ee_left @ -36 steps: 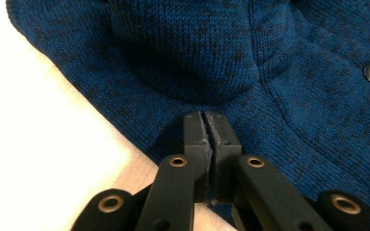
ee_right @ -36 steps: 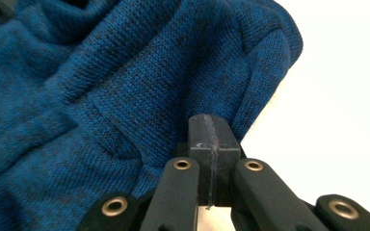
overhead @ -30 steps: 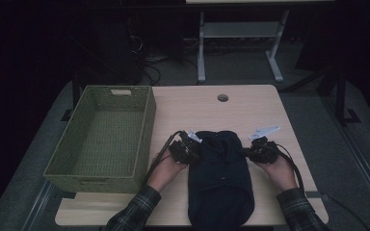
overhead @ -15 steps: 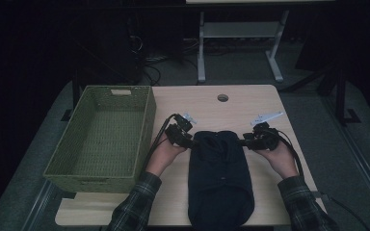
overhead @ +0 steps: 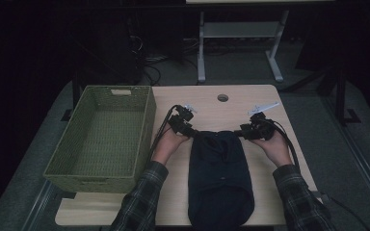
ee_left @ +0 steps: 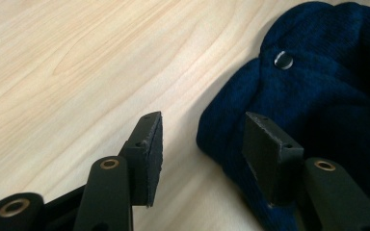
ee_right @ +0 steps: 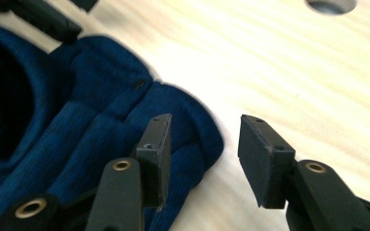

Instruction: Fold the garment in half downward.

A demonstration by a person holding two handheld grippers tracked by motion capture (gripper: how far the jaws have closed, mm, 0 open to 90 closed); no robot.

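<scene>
A dark navy knit garment lies folded lengthwise on the wooden table, its far end between my two grippers. My left gripper stands at its far left corner and my right gripper at its far right corner. In the left gripper view the jaws have just been opening; the cloth edge, with a silver snap, lies by the right jaw, unpressed. In the right gripper view the jaws have also just been opening, with the garment's corner loose between them.
A green woven basket stands on the table's left side, close to my left hand. A round cable hole sits near the table's far edge. The garment's near end hangs over the front edge. A desk frame stands on the floor beyond.
Both hands slid away from the person, from the garment's sides to its far corners. Both grippers went from shut to open and let go of the cloth.
</scene>
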